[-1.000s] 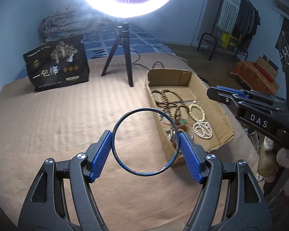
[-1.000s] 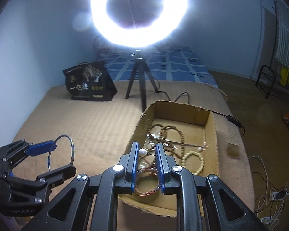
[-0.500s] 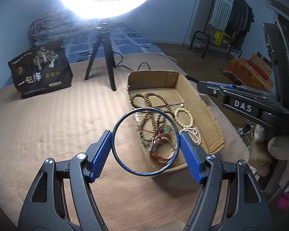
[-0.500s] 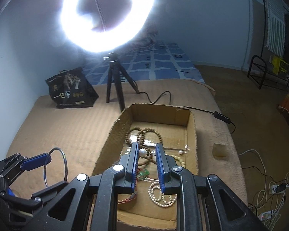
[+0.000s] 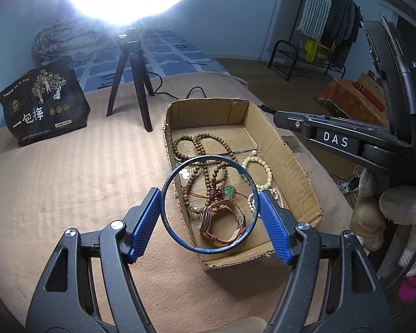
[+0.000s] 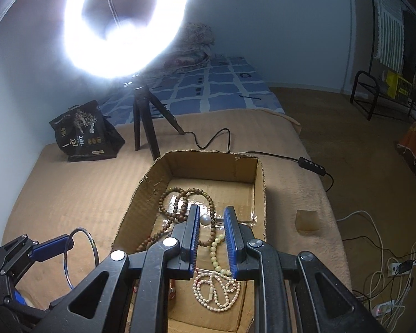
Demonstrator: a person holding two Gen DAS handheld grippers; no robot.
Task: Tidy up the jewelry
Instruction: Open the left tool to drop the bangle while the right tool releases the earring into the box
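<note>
My left gripper (image 5: 209,216) is shut on a thin blue metal bangle (image 5: 180,240), held upright above the near left corner of a cardboard box (image 5: 296,166). The box holds brown wooden bead strands (image 5: 208,172), a cream bead bracelet (image 5: 266,179), a pearl strand (image 6: 216,291), a green pendant (image 5: 228,193) and a leather strap (image 5: 222,222). My right gripper (image 6: 212,238) hovers over the box with its jaws a little apart and nothing between them. The left gripper with the bangle (image 6: 93,247) shows at the lower left of the right wrist view.
The box lies on a tan blanket (image 5: 69,183). A ring light tripod (image 5: 133,83) and a black printed bag (image 5: 44,102) stand behind it. A cable with an inline switch (image 6: 310,163) runs at the right. A small tan block (image 6: 306,220) lies beside the box.
My left gripper has carried the bangle to the right, from over the blanket to over the box's near left corner. My right gripper has moved forward over the box.
</note>
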